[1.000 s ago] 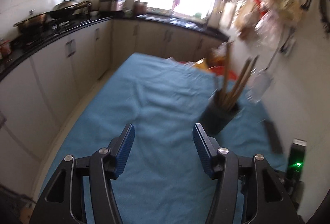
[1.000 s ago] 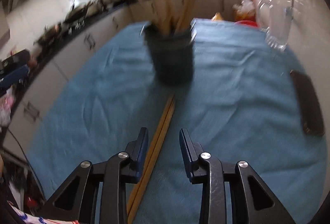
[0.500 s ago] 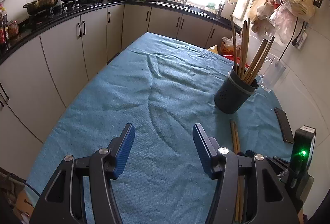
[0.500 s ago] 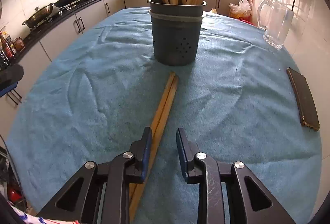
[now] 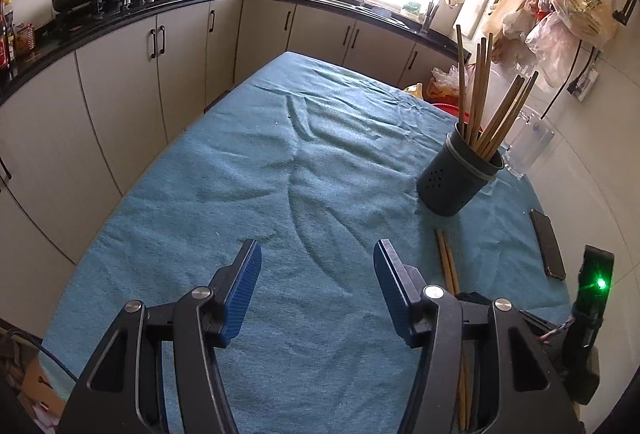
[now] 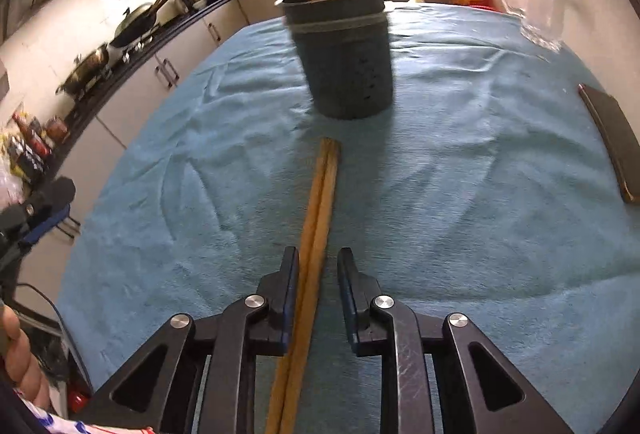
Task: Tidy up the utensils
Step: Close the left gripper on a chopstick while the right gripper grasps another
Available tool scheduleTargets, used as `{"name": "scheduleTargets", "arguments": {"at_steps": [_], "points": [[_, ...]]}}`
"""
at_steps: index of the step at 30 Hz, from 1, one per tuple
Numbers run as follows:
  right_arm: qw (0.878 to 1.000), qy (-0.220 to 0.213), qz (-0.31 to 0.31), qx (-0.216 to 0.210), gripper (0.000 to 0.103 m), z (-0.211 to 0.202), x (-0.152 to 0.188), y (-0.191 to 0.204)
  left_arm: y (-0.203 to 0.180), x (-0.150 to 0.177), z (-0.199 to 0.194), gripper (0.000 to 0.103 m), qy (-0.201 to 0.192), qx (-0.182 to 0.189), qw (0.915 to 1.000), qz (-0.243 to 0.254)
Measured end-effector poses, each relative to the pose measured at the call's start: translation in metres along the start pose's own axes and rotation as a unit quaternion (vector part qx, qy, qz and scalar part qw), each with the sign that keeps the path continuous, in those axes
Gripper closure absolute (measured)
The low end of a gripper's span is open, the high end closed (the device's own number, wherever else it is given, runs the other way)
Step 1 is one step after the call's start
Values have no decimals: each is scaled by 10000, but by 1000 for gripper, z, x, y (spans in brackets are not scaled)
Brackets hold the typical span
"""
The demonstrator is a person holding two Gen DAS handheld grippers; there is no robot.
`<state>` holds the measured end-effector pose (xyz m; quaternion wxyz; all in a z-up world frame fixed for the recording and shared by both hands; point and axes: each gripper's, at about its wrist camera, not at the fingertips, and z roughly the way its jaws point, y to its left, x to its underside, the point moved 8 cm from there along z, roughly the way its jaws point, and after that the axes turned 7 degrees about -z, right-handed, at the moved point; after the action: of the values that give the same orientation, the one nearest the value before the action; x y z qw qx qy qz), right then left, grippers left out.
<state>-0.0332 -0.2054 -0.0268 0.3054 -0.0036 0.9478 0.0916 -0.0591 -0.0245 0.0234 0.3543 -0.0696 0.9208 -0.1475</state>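
blue cloth covered the tabletop; the right gripper straddled a chopstick pair lying near the holder, fingers narrowly apart. the left gripper hovered, fingers wide apart.

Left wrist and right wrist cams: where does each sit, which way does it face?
Left wrist: on the left tongs, above the blue cloth, facing the window; its own open fingers show, right tongs at its right edge.
Right wrist: on the right tongs, low, facing the holder; fingers straddle the loose chopsticks, gap still visible; the person's hand at left.
Shared: holder, loose chopsticks, phone, glass mug, stove counter.
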Motion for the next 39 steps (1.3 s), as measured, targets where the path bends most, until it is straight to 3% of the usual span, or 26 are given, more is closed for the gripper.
{"name": "scheduleTargets", "arguments": {"at_steps": [6,13,23,27,32,39], "points": [[9984,132,-403,386,82,3,2,4,-2,5,7,46,133,5,9999,49],[9984,109,-476,281,82,7,-5,12,1,5,9,46,124,9,9999,22],[9923,280,-734,956,84,18,-12,1,2,9,22,46,310,90,9995,-34],[9925,367,-598,999,90,13,-12,-13,-13,17,29,46,532,267,9982,48],[9938,276,-237,1048,90,-5,3,-45,-49,30,45,46,933,489,9938,355],[9948,167,-49,1004,90,-26,20,-69,-99,68,77,46,1513,454,9827,967]]}}
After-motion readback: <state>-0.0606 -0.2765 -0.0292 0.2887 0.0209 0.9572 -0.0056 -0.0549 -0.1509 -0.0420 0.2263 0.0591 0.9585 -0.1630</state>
